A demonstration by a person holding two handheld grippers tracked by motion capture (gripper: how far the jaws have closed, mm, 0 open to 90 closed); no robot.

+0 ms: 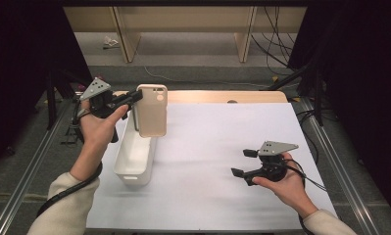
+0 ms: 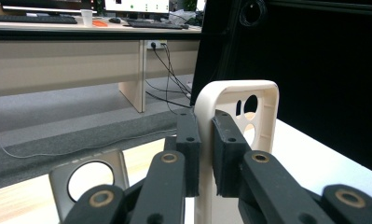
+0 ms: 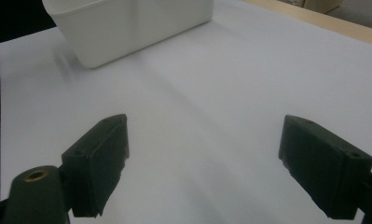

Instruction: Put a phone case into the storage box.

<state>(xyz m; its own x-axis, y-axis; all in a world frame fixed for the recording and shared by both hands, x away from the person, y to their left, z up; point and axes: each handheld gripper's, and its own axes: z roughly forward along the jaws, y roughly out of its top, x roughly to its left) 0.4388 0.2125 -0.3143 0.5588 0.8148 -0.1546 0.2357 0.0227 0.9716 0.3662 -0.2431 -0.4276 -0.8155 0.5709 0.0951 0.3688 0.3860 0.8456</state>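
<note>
My left gripper clamped a beige phone case by its long edge, holding it upright above the far end of a white bin on the left of the table. From the high view, the case hung clear of the bin's rim, camera cut-outs at top, w/ my left hand wrapped round the gripper body. In the left gripper view, the two black pads pressed on either side of the case's thin wall, jaws nearly together; cut-out holes showed just beyond the right pad. A grey metal plate w/ a round hole sat low on the left of that view, over the wooden table edge.

My right gripper rested low over the white table cover, near the front right & well apart from the bin, held in my right hand. Its jaws stood wide apart w/ nothing between them; in the right gripper view, bare white cover lay between the pads and the bin stood farther off at top left. Desks & trailing cables filled the background behind the table.
</note>
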